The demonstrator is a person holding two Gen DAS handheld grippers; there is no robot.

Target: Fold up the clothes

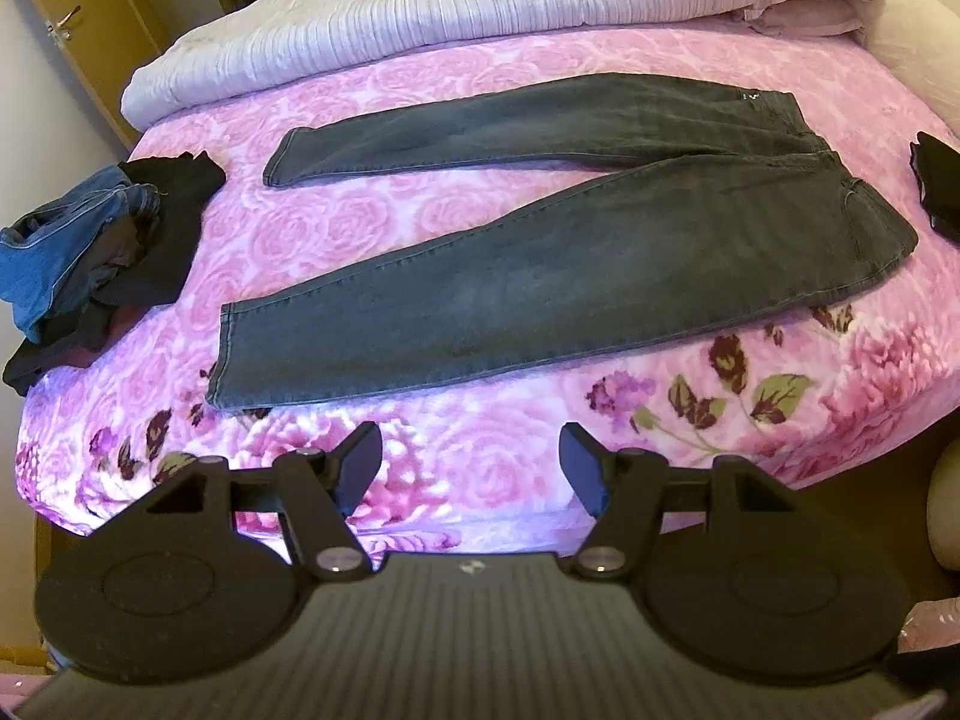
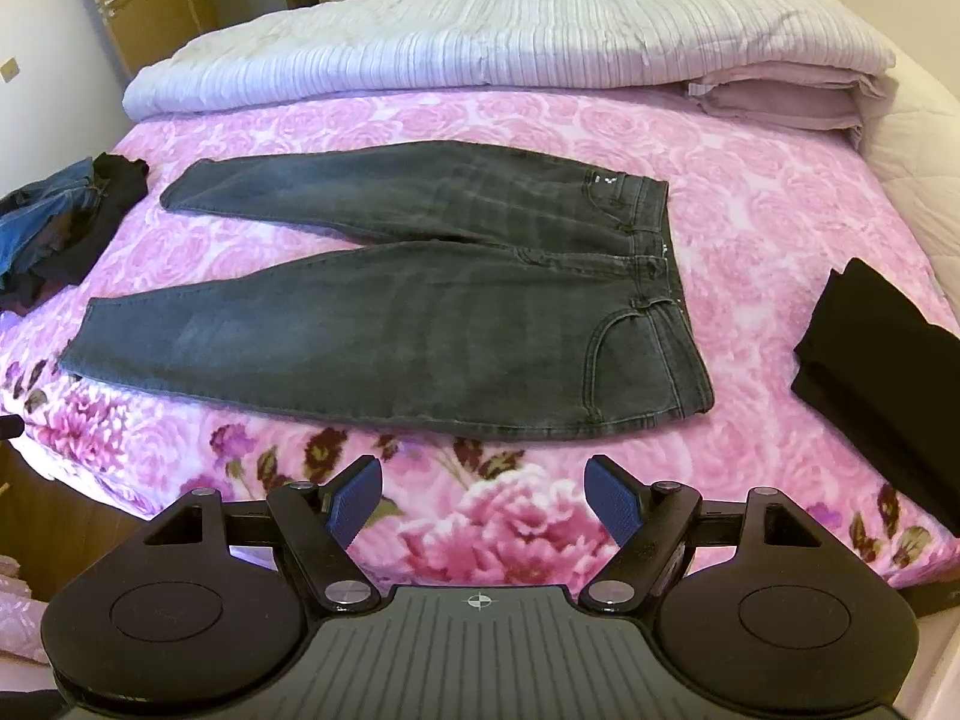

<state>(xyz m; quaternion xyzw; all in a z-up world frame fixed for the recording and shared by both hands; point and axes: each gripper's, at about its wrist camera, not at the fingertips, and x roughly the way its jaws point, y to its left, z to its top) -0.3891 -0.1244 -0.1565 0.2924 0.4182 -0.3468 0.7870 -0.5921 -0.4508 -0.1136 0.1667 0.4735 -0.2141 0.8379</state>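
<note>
Dark grey jeans (image 1: 540, 264) (image 2: 420, 324) lie spread flat on the pink floral bedspread (image 1: 480, 450) (image 2: 750, 228), legs apart toward the left, waistband to the right. My left gripper (image 1: 471, 450) hovers open over the bed's near edge, just short of the nearer leg's hem, with nothing between its fingers. My right gripper (image 2: 483, 483) is open too, above the bedspread in front of the nearer hip, empty. Neither touches the jeans.
A heap of blue denim and black clothes (image 1: 90, 252) (image 2: 54, 228) sits at the bed's left edge. A folded black garment (image 2: 882, 348) (image 1: 939, 186) lies on the right. A rolled white quilt (image 1: 480, 6) (image 2: 480, 36) and folded pink sheets (image 2: 780, 102) fill the far side.
</note>
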